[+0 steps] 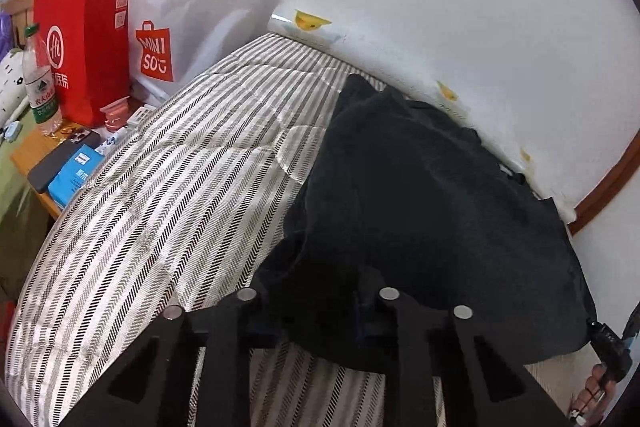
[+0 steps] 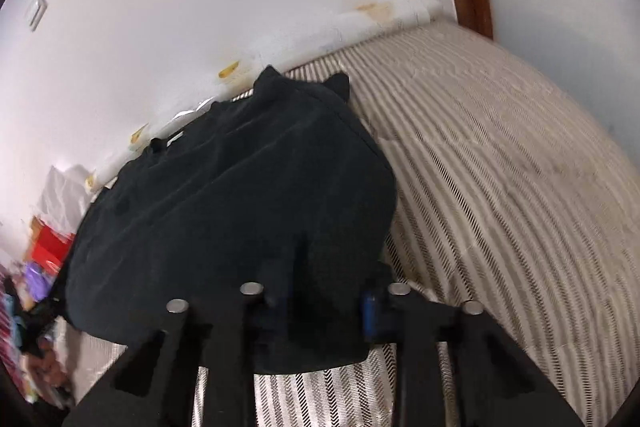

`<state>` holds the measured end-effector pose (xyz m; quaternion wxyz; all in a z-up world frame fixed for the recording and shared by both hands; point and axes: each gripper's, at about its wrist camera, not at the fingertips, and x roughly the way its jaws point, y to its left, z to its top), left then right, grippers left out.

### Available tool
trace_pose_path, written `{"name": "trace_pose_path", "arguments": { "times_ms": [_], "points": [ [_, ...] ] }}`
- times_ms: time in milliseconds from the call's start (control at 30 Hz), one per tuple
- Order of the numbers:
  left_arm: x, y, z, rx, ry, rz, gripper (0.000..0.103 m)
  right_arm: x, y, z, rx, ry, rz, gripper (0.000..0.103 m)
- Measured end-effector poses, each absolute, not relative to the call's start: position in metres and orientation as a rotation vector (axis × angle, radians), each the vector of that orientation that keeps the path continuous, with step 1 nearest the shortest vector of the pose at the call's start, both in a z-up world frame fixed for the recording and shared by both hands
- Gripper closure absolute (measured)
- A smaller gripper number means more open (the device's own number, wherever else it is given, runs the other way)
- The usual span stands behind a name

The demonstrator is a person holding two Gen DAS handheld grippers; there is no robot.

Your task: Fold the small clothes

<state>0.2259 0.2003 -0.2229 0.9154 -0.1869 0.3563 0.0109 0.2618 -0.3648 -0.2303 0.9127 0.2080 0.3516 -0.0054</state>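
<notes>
black garment [image 1: 420, 195] lies spread on the striped bed [image 1: 160, 207] near the wall, and we pinch its near hem in left claw [image 1: 320, 311] and right claw [image 2: 326, 301] to lift a fold.

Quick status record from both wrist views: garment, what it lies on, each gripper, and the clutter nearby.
garment: black garment, spread on the bed, far edge near the wall
surface: striped bedspread
left gripper: at the garment's near edge, jaws closed on the cloth
right gripper: at the near edge too, cloth between its blue pads
side clutter: red paper bag, white shopping bag, water bottle, phone on a wooden side table
</notes>
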Motion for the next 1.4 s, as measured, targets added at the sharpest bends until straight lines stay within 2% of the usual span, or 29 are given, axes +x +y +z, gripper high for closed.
{"name": "trace_pose_path", "arguments": {
  "times_ms": [400,767,1033,1133,1200,1400],
  "points": [
    [0.174,0.191,-0.209,-0.388,0.694,-0.017,0.086,0.209,-0.362,-0.209,0.343,0.676,0.018,0.09],
    [0.095,0.181,-0.214,-0.314,0.691,-0.016,0.086,0.135,-0.369,-0.217,0.341,0.686,0.027,0.09],
    [0.068,0.17,-0.219,-0.27,0.701,-0.001,0.085,0.103,-0.371,-0.219,0.298,0.703,-0.005,0.089],
    [0.066,0.169,-0.221,-0.271,0.708,0.003,0.084,0.1,-0.368,-0.217,0.269,0.713,-0.02,0.088],
    [0.064,0.17,-0.221,-0.28,0.708,0.0,0.083,0.098,-0.365,-0.214,0.244,0.718,-0.031,0.083],
    [0.061,0.173,-0.224,-0.303,0.71,-0.007,0.082,0.087,-0.359,-0.2,0.183,0.697,-0.067,0.082]
  ]
}}
